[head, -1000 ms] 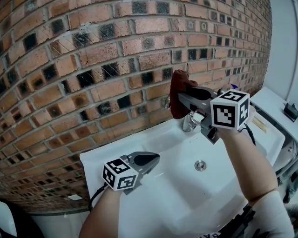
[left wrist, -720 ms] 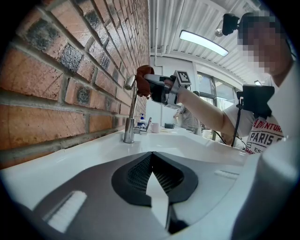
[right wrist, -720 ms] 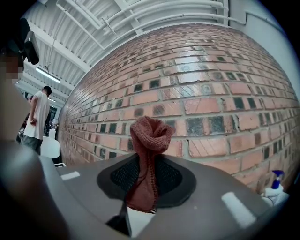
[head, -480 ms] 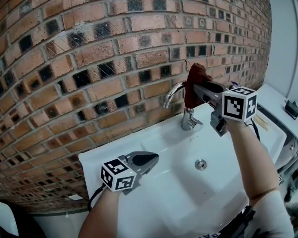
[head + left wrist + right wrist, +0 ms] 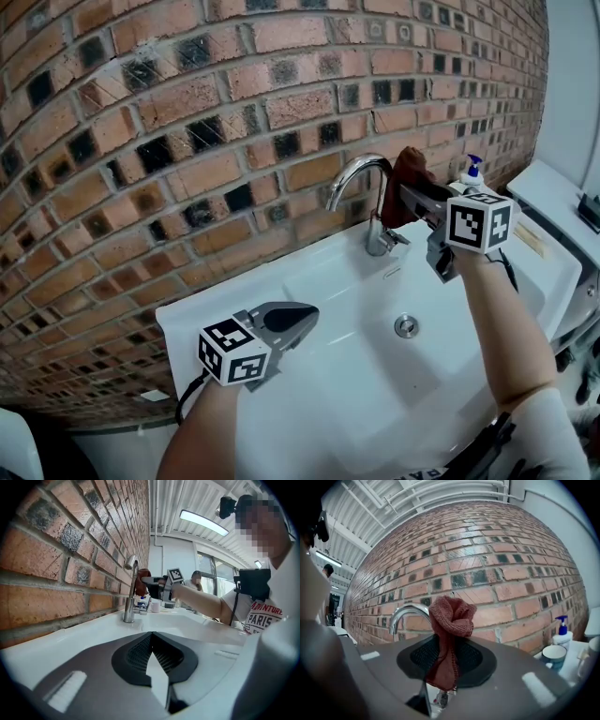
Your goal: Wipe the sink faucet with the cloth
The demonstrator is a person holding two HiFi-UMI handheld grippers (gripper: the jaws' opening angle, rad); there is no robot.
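Note:
The chrome faucet (image 5: 361, 171) arches over the white sink (image 5: 309, 272) against the brick wall. My right gripper (image 5: 405, 199) is shut on a reddish-brown cloth (image 5: 407, 178), held just right of the faucet's riser at arch height; I cannot tell whether they touch. In the right gripper view the cloth (image 5: 450, 620) bunches above the jaws, with the faucet (image 5: 405, 613) to its left. My left gripper (image 5: 302, 323) lies shut and empty on the sink's left rim. The left gripper view shows the faucet (image 5: 130, 592) and cloth (image 5: 142, 579) far ahead.
A pump soap bottle (image 5: 472, 171) and a mug (image 5: 554, 654) stand on the counter right of the faucet. The drain (image 5: 405, 326) sits in the basin. A white appliance (image 5: 562, 211) adjoins the sink on the right. People stand in the background (image 5: 197, 581).
My right gripper has carried the cloth rightward, from over the faucet's spout to the right side of its arch. The left gripper has stayed on the rim.

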